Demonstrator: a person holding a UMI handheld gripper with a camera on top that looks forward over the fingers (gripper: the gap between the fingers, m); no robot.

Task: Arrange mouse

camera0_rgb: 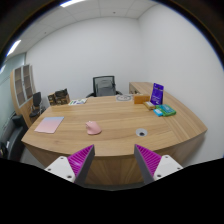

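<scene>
- Pink mouse (93, 127) sits on my wooden worktop (120, 125), well beyond the gripper (114, 160).
- Jaws stand wide apart, holding nothing.
- Pink pad (49, 124), perhaps a notebook, lies left.

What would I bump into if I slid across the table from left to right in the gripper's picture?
Pink mousepad → pink mouse → round cable port → purple box standing at the far right. The gripper hangs open before the table, holding nothing.
</scene>
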